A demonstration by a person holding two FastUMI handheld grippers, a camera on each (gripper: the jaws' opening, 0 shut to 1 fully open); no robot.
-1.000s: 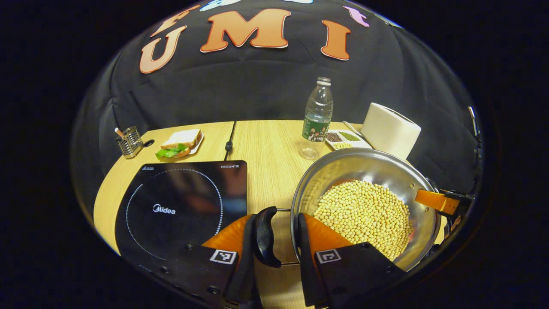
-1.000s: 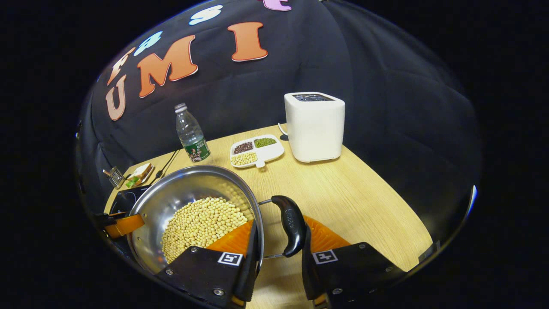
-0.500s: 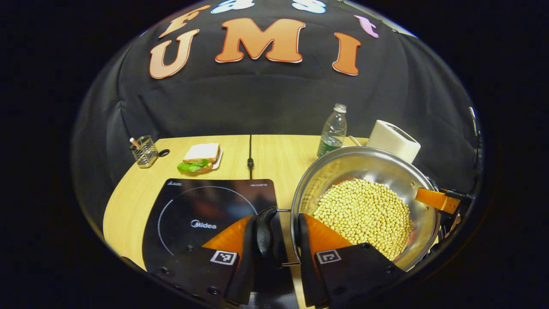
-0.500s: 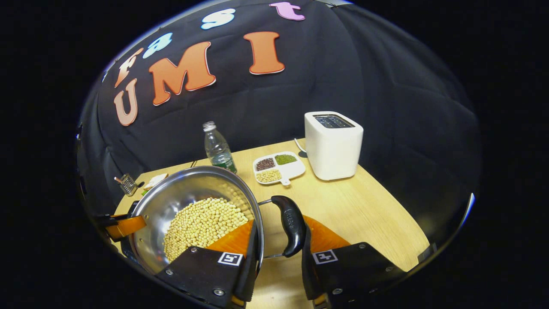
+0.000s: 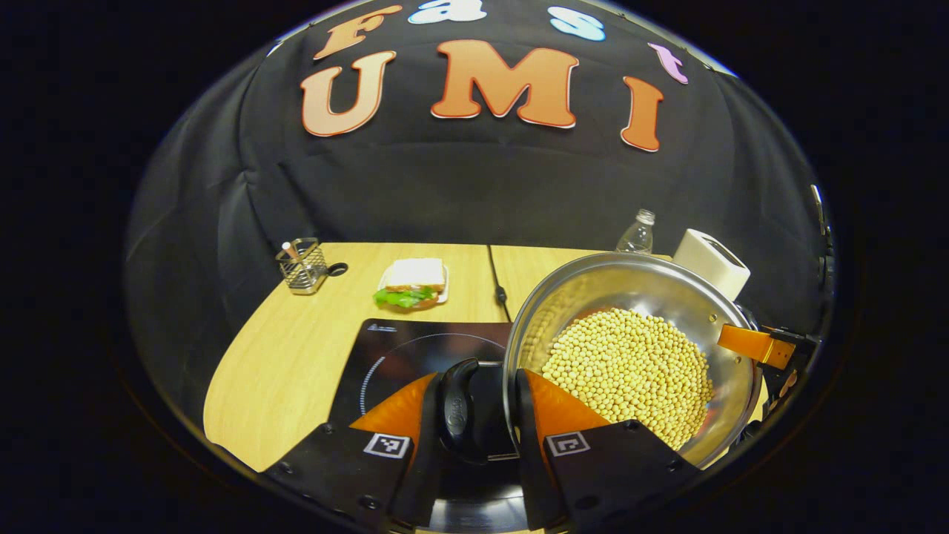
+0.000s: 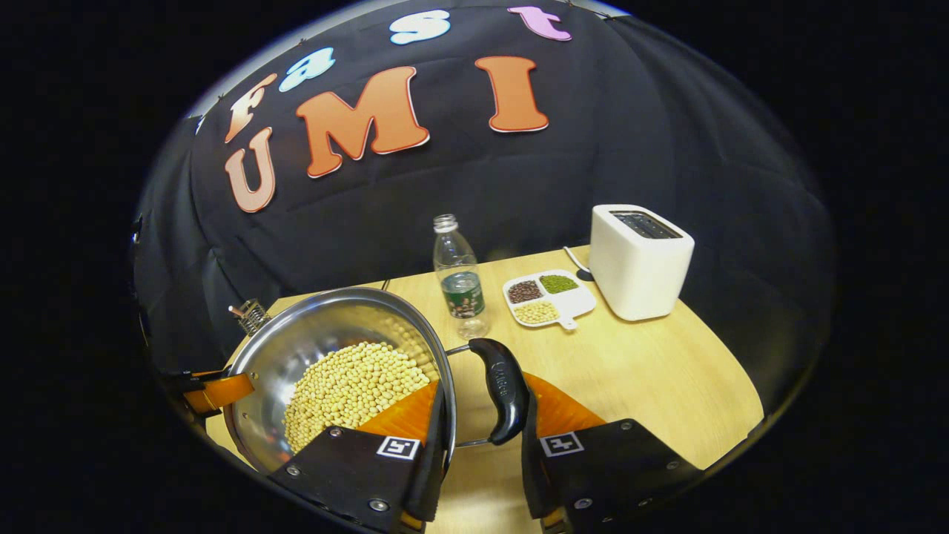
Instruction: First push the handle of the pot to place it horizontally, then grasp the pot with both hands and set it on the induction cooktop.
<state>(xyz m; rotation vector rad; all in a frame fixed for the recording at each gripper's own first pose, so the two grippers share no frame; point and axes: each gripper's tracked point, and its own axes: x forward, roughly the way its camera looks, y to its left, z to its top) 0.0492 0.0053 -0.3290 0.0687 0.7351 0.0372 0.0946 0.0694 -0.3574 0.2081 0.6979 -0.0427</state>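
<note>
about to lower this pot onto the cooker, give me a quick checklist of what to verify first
1. Left gripper on its pot handle: ok, the black handle sits between both fingers.
2. Right gripper on the other pot handle: ok, the handle is between the fingers, pot rim against the inner one.
3. Pot level: cannot tell, but the soybeans lie inside, none over the rim.
4. Pot over the induction cooktop: not ok, only the pot's left edge overlaps it; the ring lies further left.
5. Cooktop surface free: ok, the sandwich and utensil holder sit behind it.
6. Water bottle clearance: ok, apart from the pot.
</note>
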